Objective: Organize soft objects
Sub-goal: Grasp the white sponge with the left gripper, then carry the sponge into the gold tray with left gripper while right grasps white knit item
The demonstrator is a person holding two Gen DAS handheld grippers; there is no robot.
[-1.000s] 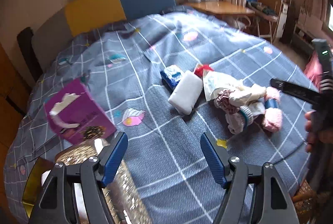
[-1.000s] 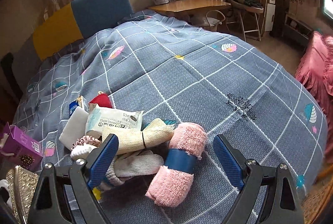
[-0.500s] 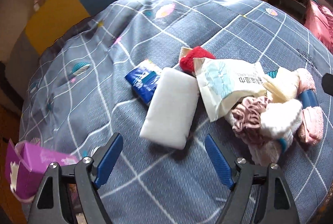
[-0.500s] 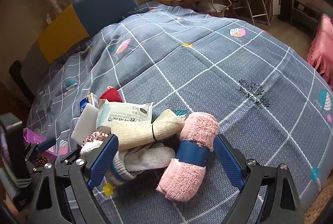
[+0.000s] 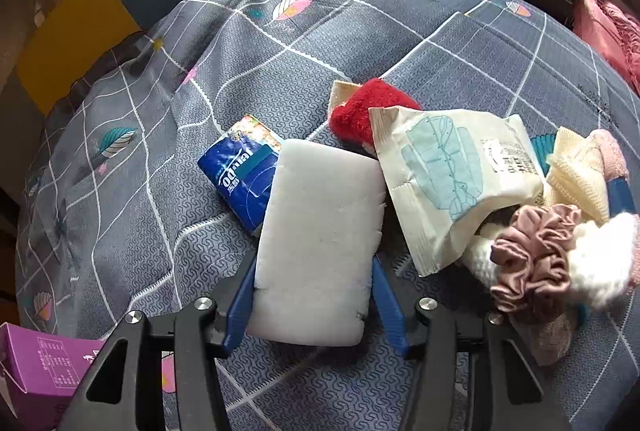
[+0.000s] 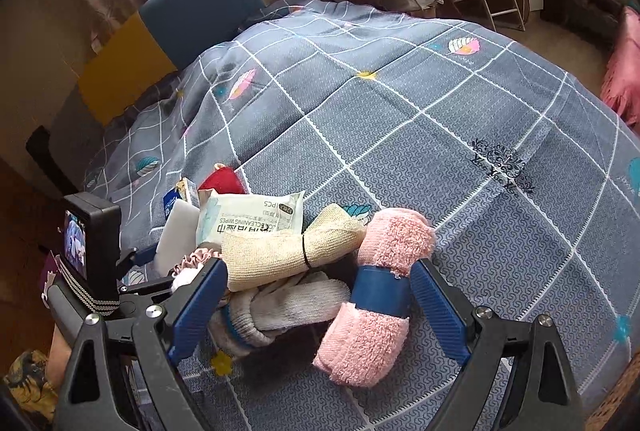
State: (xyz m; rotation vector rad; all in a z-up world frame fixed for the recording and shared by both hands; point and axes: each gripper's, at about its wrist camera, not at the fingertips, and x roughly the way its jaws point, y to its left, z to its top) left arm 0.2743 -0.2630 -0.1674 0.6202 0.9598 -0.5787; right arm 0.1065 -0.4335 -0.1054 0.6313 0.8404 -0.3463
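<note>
- Purple carton (image 5: 38, 367): printed box at the near left edge of the bed, only partly in the left wrist view.
- Bedspread (image 5: 168, 199): grey-blue quilted cover with white grid lines and scattered leaf motifs; it carries every item listed.
- Blue tissue pack (image 5: 240, 177): glossy wrapper with white lettering, lying flat, its right side tucked under the white sponge.
- Left gripper (image 5: 312, 295): jaws closing, one blue pad at each long side of the white sponge, which sits between them; the pads appear to be touching its sides.
- White sponge (image 5: 320, 243): plain oblong block, soft rounded corners, fine-pored surface, lying on the near left part of the bed, overlapping the tissue pack.
- Red cloth (image 5: 368, 109): fuzzy bundle just behind the sponge, partly beneath the wipes pack.
- Wipes pack (image 5: 452, 183): cream pouch with pale teal shirt drawing, tilted, resting on the pile.
- Pink scrunchie (image 5: 536, 251): dusty-rose satin ruffles, beside a white knitted sock (image 5: 600, 263).
- Cream cloth roll (image 6: 288, 255): coarse weave, bound by a dark band, lying across the pile.
- Right gripper (image 6: 316, 311): jaws released and wide, hovering over the pile, gripping nothing.
- Pink towel roll (image 6: 380, 295): fluffy, wrapped with a blue band, at the right end of the pile, just inside the right pad.
</note>
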